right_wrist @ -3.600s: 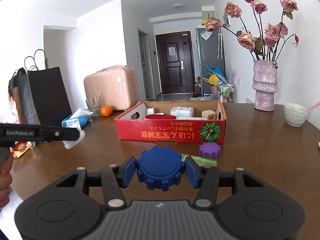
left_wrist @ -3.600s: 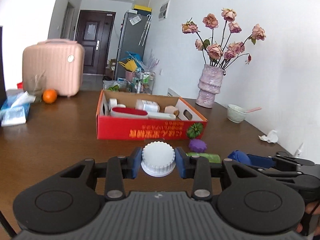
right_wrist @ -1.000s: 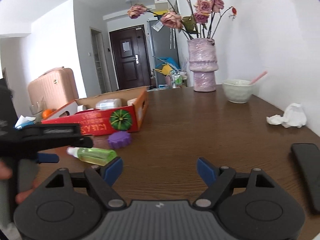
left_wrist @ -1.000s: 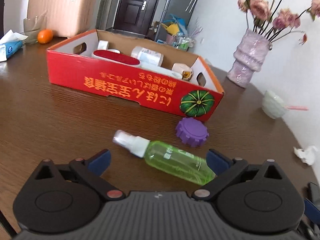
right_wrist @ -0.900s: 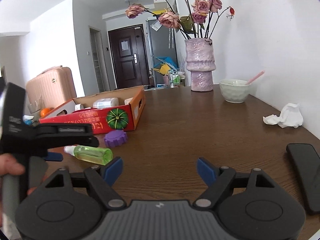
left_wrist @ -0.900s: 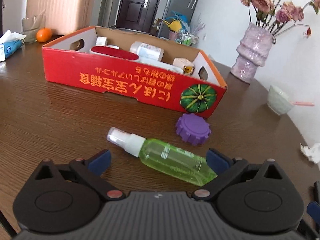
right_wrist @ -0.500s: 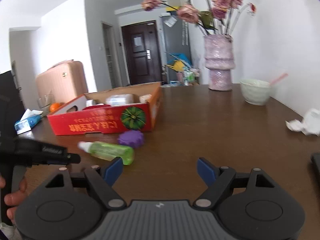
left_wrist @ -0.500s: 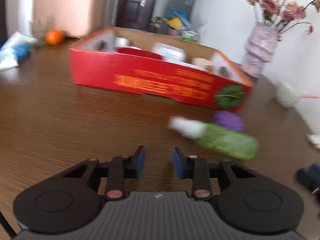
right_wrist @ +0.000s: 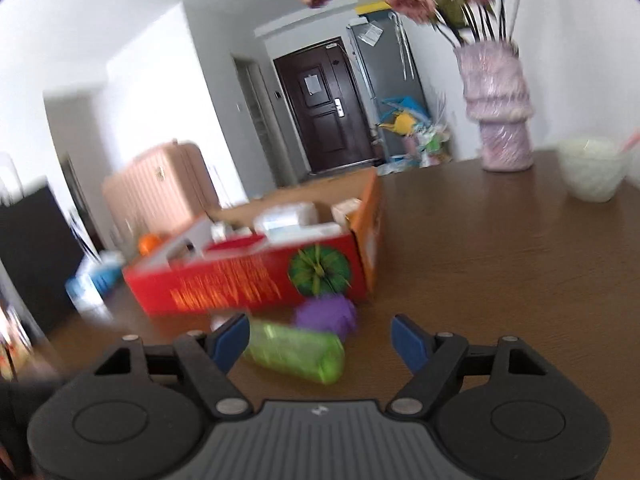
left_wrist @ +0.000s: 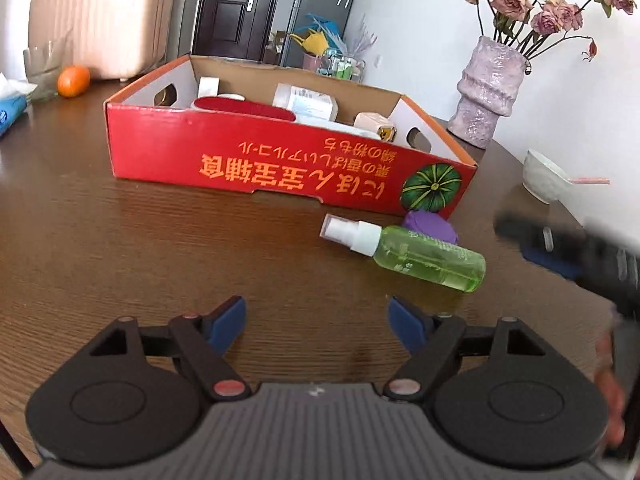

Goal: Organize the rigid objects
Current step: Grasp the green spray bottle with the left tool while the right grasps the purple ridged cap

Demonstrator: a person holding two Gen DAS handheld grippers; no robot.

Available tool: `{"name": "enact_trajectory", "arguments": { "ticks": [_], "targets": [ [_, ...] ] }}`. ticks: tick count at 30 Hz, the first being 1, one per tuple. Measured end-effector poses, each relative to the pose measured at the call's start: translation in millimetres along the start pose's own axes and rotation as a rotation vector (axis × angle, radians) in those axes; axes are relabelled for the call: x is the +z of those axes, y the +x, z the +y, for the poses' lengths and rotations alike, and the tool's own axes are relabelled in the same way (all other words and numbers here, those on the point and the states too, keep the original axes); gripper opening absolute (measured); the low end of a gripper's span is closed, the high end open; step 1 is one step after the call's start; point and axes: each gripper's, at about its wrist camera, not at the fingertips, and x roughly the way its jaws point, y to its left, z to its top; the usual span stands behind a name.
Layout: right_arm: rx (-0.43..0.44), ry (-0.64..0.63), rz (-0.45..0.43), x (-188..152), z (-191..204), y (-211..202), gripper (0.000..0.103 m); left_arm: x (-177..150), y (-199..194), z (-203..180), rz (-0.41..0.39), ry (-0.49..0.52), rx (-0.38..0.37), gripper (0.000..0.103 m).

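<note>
A green spray bottle point(left_wrist: 416, 254) with a white cap lies on its side on the brown table, in front of a red cardboard box point(left_wrist: 280, 168) that holds several items. A purple gear-shaped lid point(left_wrist: 430, 227) lies behind the bottle, against the box. My left gripper point(left_wrist: 318, 320) is open and empty, short and left of the bottle. My right gripper point(right_wrist: 320, 340) is open and empty, right in front of the bottle point(right_wrist: 294, 350) and the purple lid point(right_wrist: 326, 314); that view is blurred. The right gripper also shows blurred at the right edge of the left wrist view point(left_wrist: 568, 252).
A pink vase point(left_wrist: 486, 92) with dried roses and a white bowl point(left_wrist: 546, 176) stand at the back right. An orange point(left_wrist: 73, 81), a glass, a tissue pack point(left_wrist: 10, 110) and a pink suitcase point(left_wrist: 96, 20) are at the back left.
My left gripper shut half a second ago and has opened again, swinging left of the bottle. My right gripper has moved fast left and forward, up to the bottle and purple lid.
</note>
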Motion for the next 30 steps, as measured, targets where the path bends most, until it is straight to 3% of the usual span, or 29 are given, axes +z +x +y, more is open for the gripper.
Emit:
{"name": "enact_trajectory", "arguments": {
  "ticks": [1,3,6,8,9,10,11,13,14,16,18,19,22,30],
  "targets": [
    [0.023,0.045,0.020,6,-6,9,0.072,0,0,3,-0.003,-0.006,0.001,0.081],
    [0.015,0.119,0.084,8,-13,26,0.053,2,-5,12,-0.012,-0.024,-0.003,0.081],
    [0.062,0.135,0.158,-11,-5,31,0.049,3,-11,23,-0.024,-0.064,-0.051,0.084],
    [0.174,0.187,0.188,-27,4,28,0.049,2,-15,23,-0.028,-0.073,-0.125,0.086],
    [0.232,0.241,0.205,-34,5,26,0.043,0,-17,20,-0.030,-0.065,-0.150,0.087],
    [0.231,0.274,0.204,-38,6,23,0.038,-2,-18,17,-0.043,-0.055,-0.150,0.088],
    [0.229,0.281,0.207,-40,6,20,0.039,-3,-19,15,-0.059,-0.039,-0.149,0.088],
    [0.186,0.267,0.161,-36,2,8,0.039,-1,-16,13,-0.063,-0.025,-0.133,0.086],
    [0.125,0.240,0.119,-31,-1,-1,0.040,2,-12,14,-0.054,-0.031,-0.127,0.084],
    [0.025,0.178,0.057,-20,-3,-12,0.043,8,0,18,-0.034,-0.046,-0.097,0.065],
    [-0.040,0.121,0.020,-13,-3,-19,0.056,11,10,22,-0.030,-0.024,-0.039,0.038],
    [-0.064,0.084,0.014,-11,0,-20,0.059,12,12,24,-0.032,-0.015,-0.032,0.032],
    [-0.128,-0.018,0.012,-10,10,-11,0.066,11,10,32,-0.039,-0.023,-0.032,0.032],
    [-0.236,-0.164,0.071,-7,23,47,0.066,-7,-10,36,-0.089,0.200,0.078,0.031]
  ]
}}
